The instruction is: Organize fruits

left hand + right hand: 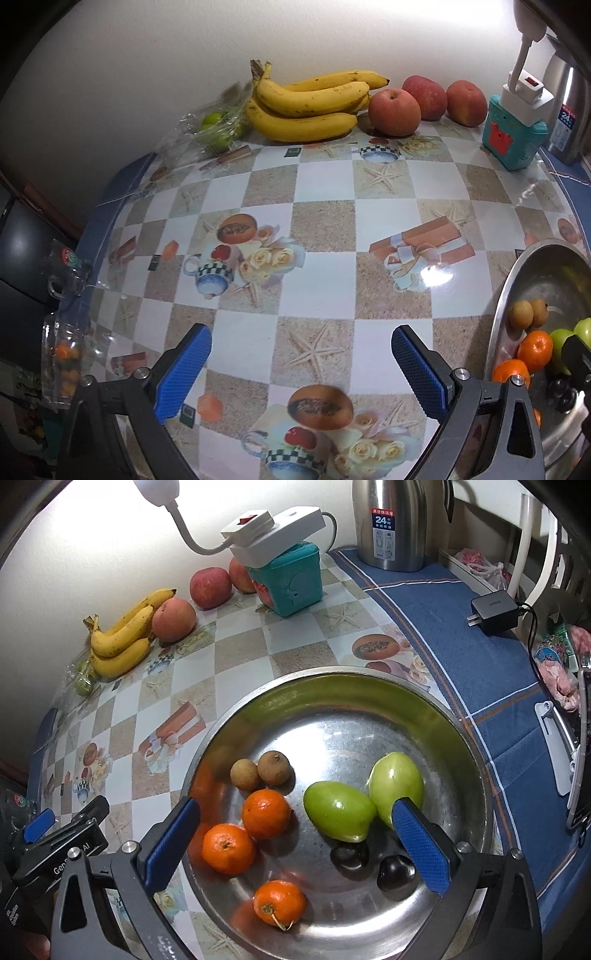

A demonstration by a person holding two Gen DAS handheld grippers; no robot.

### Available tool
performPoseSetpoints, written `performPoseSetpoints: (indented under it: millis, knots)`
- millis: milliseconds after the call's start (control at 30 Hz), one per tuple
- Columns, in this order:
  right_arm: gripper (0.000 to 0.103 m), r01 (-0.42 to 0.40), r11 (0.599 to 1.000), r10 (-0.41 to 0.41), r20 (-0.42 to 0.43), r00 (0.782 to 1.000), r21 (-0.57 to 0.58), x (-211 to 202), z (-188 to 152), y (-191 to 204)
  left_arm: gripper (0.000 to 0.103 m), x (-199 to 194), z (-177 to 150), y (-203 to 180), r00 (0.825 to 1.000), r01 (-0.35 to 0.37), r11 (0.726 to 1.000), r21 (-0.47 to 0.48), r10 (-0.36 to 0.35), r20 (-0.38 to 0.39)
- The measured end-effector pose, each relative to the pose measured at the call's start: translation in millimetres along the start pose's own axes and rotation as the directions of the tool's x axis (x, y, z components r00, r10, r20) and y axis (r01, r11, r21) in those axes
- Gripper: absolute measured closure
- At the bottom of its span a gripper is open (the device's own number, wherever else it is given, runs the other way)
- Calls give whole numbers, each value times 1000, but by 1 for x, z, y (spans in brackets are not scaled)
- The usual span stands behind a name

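Note:
A steel basin (369, 686) holds three mandarins (266, 814), two green fruits (338, 814), two brown longans (273, 768) and two dark round fruits (397, 873). My right gripper (295, 825) hangs open over the basin with nothing between its blue pads (421, 845). A banana bunch (306, 107) and three red apples (394, 112) lie against the back wall. My left gripper (301, 363) stands open above bare tablecloth, left of the basin (517, 280). A clear bag of small green fruits (214, 127) lies left of the bananas.
A teal box (511, 138) with a white power strip (273, 526) on top stands at the back, beside a steel kettle (391, 524). A black charger (493, 613) lies on the blue cloth. Clear bags with small orange fruits (66, 358) hang at the table's left edge.

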State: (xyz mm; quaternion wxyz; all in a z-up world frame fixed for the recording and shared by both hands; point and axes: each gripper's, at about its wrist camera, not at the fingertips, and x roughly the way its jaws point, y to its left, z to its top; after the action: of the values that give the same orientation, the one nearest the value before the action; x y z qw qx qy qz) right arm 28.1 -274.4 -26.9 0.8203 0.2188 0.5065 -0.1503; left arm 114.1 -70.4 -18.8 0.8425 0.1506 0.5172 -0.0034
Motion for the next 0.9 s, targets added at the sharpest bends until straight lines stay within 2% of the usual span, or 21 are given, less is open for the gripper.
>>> performPoseSetpoints:
  millis: [167, 600, 900]
  knots:
    - [0, -9, 1000, 9, 29, 1000, -8, -13, -9, 1, 3, -7, -9, 7, 999, -42, 999, 19, 42, 11]
    - [0, -7, 998, 8, 18, 1000, -61, -30, -49, 5, 3, -29, -53, 28, 999, 15, 1000, 15, -14, -38]
    - [0, 12, 995, -11, 6, 1000, -103, -38, -82, 10, 3, -46, -84, 46, 998, 51, 999, 4, -51, -39]
